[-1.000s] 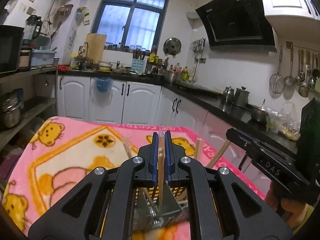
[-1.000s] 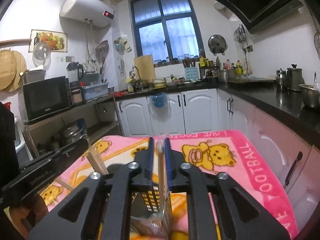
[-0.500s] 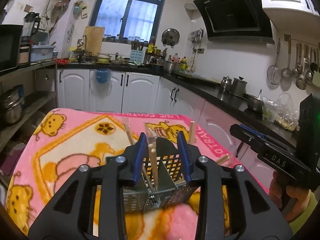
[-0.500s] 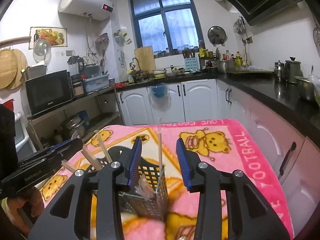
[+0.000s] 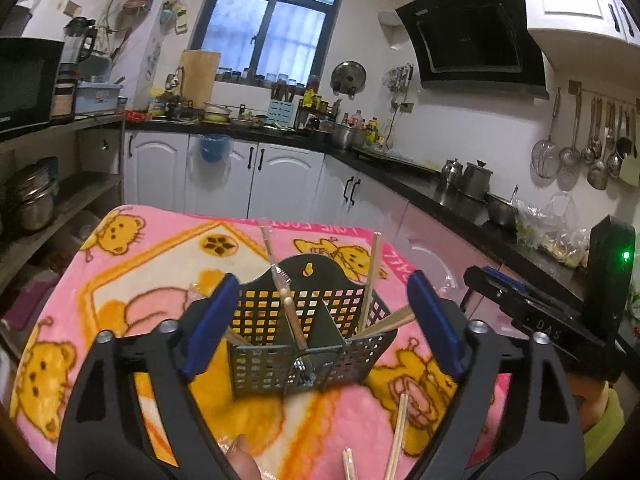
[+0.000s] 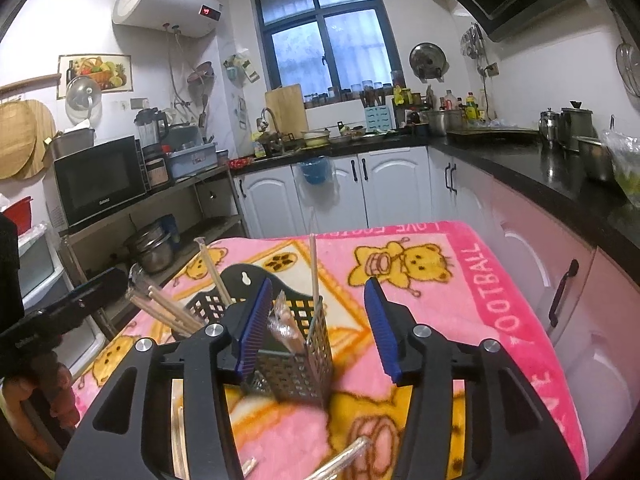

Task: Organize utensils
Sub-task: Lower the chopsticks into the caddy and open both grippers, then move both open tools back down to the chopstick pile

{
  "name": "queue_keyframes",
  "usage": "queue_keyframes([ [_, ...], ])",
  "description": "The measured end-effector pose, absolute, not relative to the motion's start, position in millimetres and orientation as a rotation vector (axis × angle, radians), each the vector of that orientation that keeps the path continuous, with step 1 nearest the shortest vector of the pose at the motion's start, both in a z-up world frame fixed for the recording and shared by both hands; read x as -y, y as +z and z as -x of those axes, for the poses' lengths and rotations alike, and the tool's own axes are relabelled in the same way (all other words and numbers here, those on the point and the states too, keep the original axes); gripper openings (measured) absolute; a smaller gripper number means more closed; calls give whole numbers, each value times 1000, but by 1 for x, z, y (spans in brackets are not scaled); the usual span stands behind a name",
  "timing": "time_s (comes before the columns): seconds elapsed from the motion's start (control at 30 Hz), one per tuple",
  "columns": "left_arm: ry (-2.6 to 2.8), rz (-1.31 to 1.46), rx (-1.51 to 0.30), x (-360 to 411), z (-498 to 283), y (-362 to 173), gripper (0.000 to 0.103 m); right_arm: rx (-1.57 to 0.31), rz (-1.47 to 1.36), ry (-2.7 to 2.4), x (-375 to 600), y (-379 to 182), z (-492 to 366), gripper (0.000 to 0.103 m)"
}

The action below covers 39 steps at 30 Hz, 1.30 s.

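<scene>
We took the black perforated utensil caddy (image 5: 308, 340) as our landmark; it stood upright on the pink bear-print blanket (image 5: 160, 276). Our left gripper (image 5: 320, 328) hovered on the near side of the caddy, its blue pads (image 5: 208, 324) spread wide and opening further, flanking the caddy without touching it and pinching nothing. Inside the caddy, wooden chopsticks (image 5: 370, 280) leaned in the right-hand compartment, and a wrapped pair (image 5: 276, 276) stood near the centre divider. Loose chopsticks (image 5: 396, 436) lay on the blanket nearer to us than the caddy.

Our right gripper (image 6: 316, 328) sat just short of the caddy (image 6: 296, 344), jaws partly apart and opening, with a plastic-wrapped utensil (image 6: 286, 326) and a thin stick (image 6: 314, 272) standing in the caddy between the pads, free of both. Several chopsticks (image 6: 168, 308) leaned out of the caddy's left compartment.
</scene>
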<state>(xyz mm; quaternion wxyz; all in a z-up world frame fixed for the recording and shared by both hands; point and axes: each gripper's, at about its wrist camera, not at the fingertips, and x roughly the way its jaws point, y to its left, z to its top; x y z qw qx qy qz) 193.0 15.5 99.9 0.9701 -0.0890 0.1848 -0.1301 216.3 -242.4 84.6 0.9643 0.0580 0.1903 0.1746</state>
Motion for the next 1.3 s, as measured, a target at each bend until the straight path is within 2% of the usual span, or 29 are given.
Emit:
queue_keyframes([
  [0.17,-239,206,-378,-27,-179,96,91,-375,-107,348,245,80,-203,51],
  [1.3,-75,309,-581,-72,-157,15,92,-572,-110,419,229,14,-166,51],
])
